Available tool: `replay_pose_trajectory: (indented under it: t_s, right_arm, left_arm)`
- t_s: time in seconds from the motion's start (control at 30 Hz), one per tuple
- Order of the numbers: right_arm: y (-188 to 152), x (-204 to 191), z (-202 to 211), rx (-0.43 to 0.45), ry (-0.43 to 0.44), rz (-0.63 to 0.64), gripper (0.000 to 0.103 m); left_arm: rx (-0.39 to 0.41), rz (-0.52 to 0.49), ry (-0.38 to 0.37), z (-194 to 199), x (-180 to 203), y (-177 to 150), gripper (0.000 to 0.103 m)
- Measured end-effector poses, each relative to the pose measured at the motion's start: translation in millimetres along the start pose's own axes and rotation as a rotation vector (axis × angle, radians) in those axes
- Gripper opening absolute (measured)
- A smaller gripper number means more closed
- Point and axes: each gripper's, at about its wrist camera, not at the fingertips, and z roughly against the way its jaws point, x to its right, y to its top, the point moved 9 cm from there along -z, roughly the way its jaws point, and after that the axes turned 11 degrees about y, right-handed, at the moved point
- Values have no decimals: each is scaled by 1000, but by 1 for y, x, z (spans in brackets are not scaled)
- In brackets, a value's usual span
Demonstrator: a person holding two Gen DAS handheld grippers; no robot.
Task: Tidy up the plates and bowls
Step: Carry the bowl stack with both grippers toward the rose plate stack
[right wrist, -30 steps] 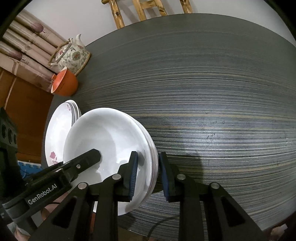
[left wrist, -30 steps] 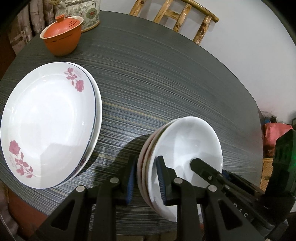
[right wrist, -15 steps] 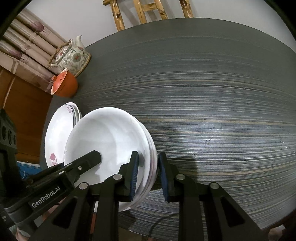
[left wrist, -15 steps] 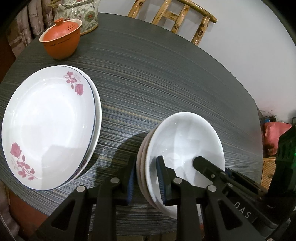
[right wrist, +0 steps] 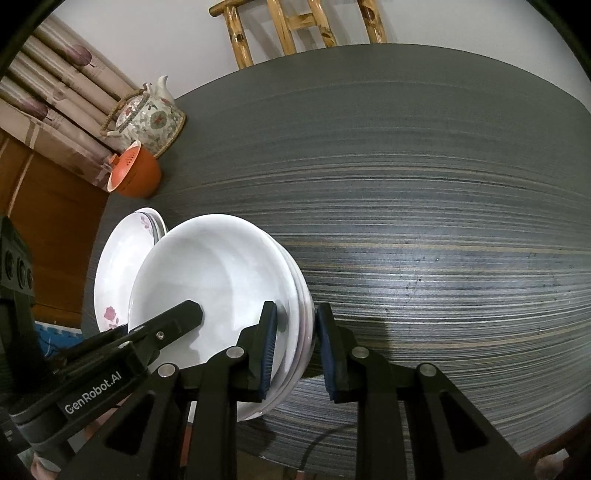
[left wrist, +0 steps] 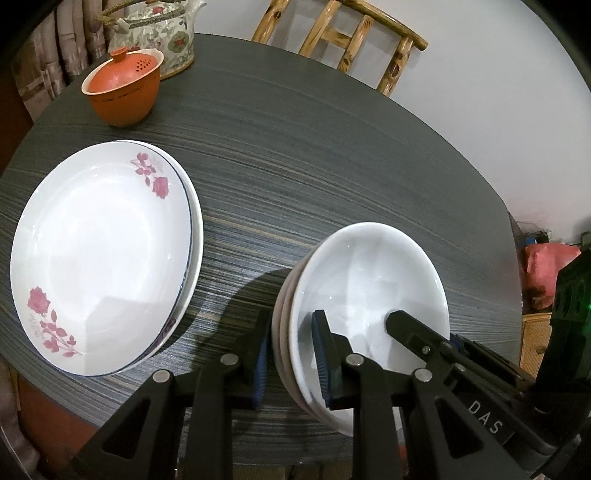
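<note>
A stack of plain white bowls point(left wrist: 362, 288) point(right wrist: 214, 273) is held between both grippers near the table's front edge, its shadow on the table to the left. My left gripper point(left wrist: 290, 339) is shut on the stack's left rim, one pad inside the top bowl and one outside. On the opposite rim my right gripper point(right wrist: 295, 332) is shut the same way. Each gripper shows in the other's view: the right gripper point(left wrist: 417, 332) and the left gripper point(right wrist: 177, 317). A stack of white plates with pink roses point(left wrist: 99, 258) point(right wrist: 122, 258) lies flat to the left.
An orange lidded cup point(left wrist: 122, 92) point(right wrist: 136, 173) and a flowered teapot point(left wrist: 159, 37) point(right wrist: 147, 114) stand at the far left of the dark round table point(left wrist: 332, 147) point(right wrist: 424, 184). A bamboo chair point(left wrist: 340, 33) point(right wrist: 291, 26) stands behind the table.
The table and its things sit slightly lower in both views, and the shadow beside the bowl stack has grown. Both grips on the rims are unchanged.
</note>
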Motion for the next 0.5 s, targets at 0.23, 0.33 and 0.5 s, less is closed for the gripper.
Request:
replay_pose_trajectory:
  t_s: [0.23,0.33,0.5]
  right_arm:
    - [0,-3,7,9,-1,10,21]
    - [1,-6,9,12,-3,16,21]
    - [3,-13,12,16,-2,25,21]
  left_arm:
    - [11,-1,-3,6,-3,0,21]
    - [16,0,-3,8,-4,0,21]
    - [26,4,1,11,-6,1,21]
